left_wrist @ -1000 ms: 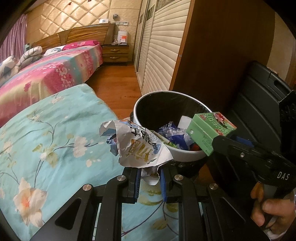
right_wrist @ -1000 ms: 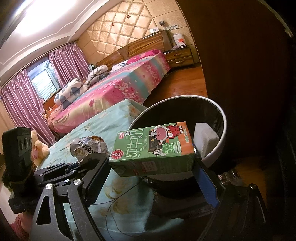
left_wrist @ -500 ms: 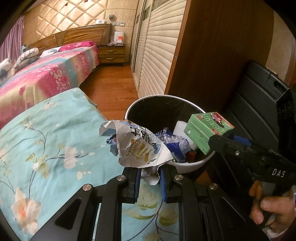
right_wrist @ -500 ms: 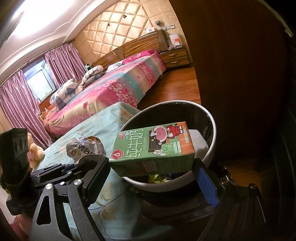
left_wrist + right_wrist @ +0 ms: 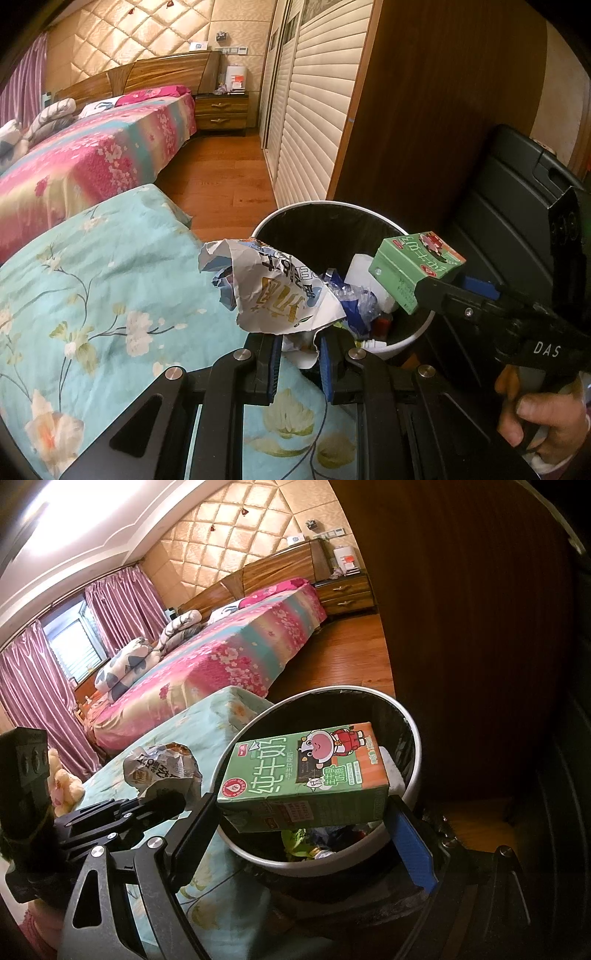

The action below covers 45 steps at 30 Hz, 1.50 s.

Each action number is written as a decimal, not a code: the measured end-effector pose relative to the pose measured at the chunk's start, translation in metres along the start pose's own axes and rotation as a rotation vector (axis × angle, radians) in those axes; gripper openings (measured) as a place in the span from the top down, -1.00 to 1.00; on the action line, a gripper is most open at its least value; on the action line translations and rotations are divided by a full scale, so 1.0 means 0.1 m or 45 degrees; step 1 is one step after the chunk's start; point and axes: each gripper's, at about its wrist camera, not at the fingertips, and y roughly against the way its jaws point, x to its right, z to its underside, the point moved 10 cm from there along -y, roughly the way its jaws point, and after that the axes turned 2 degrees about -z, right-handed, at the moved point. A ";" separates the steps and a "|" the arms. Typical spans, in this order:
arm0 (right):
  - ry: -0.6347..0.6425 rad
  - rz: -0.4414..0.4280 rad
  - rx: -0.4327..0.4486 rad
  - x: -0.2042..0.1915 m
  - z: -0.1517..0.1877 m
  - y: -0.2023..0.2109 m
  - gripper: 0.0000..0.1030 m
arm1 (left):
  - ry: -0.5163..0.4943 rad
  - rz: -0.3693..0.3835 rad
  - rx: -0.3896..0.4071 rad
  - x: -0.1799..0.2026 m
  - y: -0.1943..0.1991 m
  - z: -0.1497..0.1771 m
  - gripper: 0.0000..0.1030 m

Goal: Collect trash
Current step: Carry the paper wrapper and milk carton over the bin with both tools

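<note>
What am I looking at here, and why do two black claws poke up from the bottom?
No robot: a person's hand squeezes a handheld gripper, one per hand, each carrying a camera looking along its jaws. One picture comes from the left gripper, shut on a crumpled wrapper. The other comes from the right gripper, its jaws wide around a green milk carton. Both hover by a white bin already holding rubbish, beside a flowered blue bedspread.
</note>
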 end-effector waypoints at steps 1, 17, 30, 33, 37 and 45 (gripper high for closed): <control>0.000 0.002 -0.001 0.00 -0.01 0.00 -0.74 | 0.000 0.000 0.000 0.00 -0.01 -0.01 0.69; -0.007 0.007 -0.010 0.06 -0.02 0.00 -0.74 | -0.021 0.019 -0.015 0.07 -0.13 -0.05 0.69; -0.012 0.007 -0.029 0.11 -0.07 -0.05 -0.74 | -0.033 0.013 -0.029 0.13 -0.22 -0.09 0.69; -0.009 0.004 -0.033 0.11 -0.08 -0.06 -0.74 | -0.034 0.012 -0.029 0.13 -0.22 -0.09 0.69; -0.010 0.000 -0.037 0.12 -0.08 -0.07 -0.74 | -0.040 0.010 -0.031 0.15 -0.22 -0.10 0.69; -0.010 0.001 -0.036 0.13 -0.10 -0.07 -0.74 | -0.045 0.014 -0.032 0.17 -0.22 -0.10 0.69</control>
